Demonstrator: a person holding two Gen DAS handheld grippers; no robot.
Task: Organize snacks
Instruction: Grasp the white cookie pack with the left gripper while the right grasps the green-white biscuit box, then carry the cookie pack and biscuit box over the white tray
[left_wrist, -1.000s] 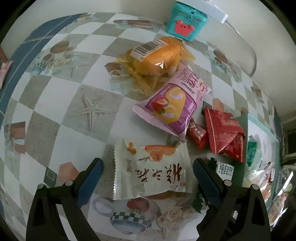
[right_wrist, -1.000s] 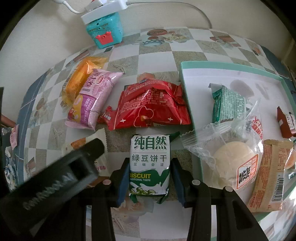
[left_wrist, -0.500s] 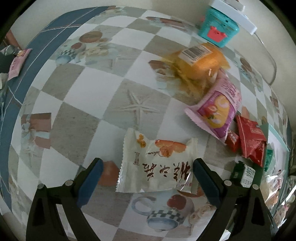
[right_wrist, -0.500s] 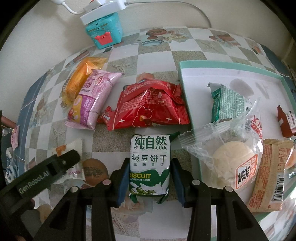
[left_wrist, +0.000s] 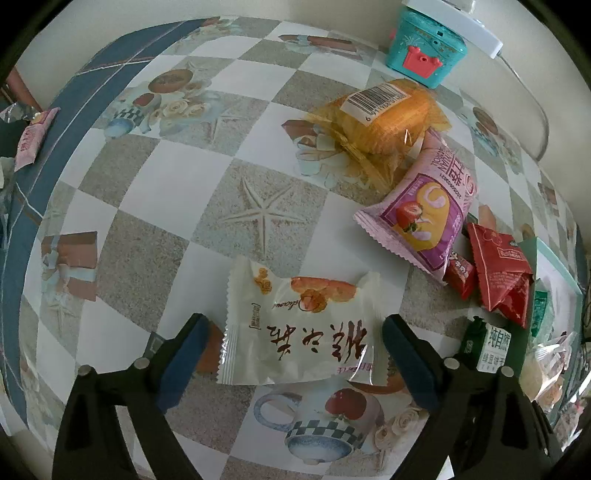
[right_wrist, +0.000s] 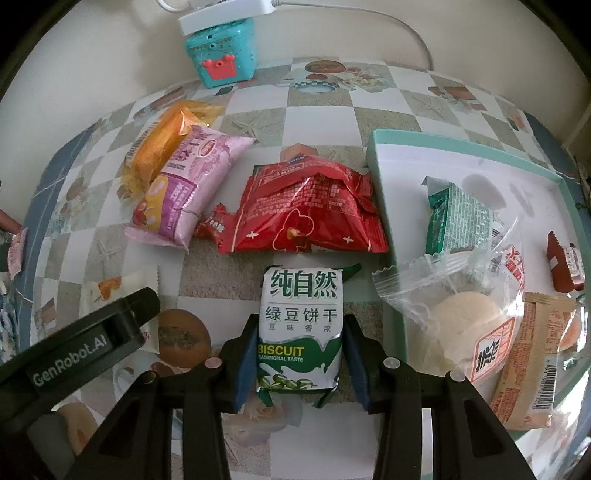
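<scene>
White crinkled snack packet (left_wrist: 295, 325) lies between the closing left gripper (left_wrist: 293, 363); right gripper (right_wrist: 301, 360) clamps the green-and-white biscuit pack (right_wrist: 301, 328).

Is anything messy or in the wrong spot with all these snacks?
Yes. Several snacks lie loose on the table, not in the green tray: the orange pack with the pink pack leaning on it, and the crumpled red pack. A clear bun bag hangs over the tray's edge.
</scene>
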